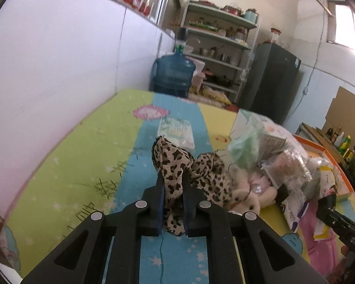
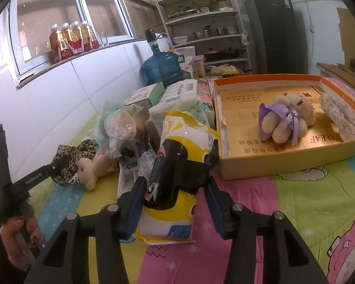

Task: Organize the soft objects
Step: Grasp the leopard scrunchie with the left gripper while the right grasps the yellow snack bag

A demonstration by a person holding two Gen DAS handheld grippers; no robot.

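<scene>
Left wrist view, nearest: the left gripper (image 1: 172, 187) has its jaws closed on a leopard-print cloth (image 1: 170, 163), which bunches above the pads and hangs below them; the cloth's far end lies among the heap. Just beside it on the right lies a cream plush toy (image 1: 246, 189), partly covered by the cloth and by a clear plastic bag (image 1: 286, 165) whose contents are blurred.

Right wrist view, nearest: the right gripper (image 2: 175, 187) stands with its jaws partly apart around a yellow-and-white soft pack (image 2: 177, 156) bearing a black band; its left pad lies against the pack, while a gap shows at the right pad, so a firm hold cannot be confirmed. At lower left a hand (image 2: 19, 236) grips the other tool's handle, cut off by the frame edge.

Farther: tissue packs (image 2: 182, 97) are piled behind. To the right, an orange-rimmed box (image 2: 248, 165) contains a plush bear in a purple dress (image 2: 286, 118) and a white lace-like roll (image 2: 343, 118), its end cropped. All rest on a striped cartoon-print cover (image 2: 295, 201).
</scene>
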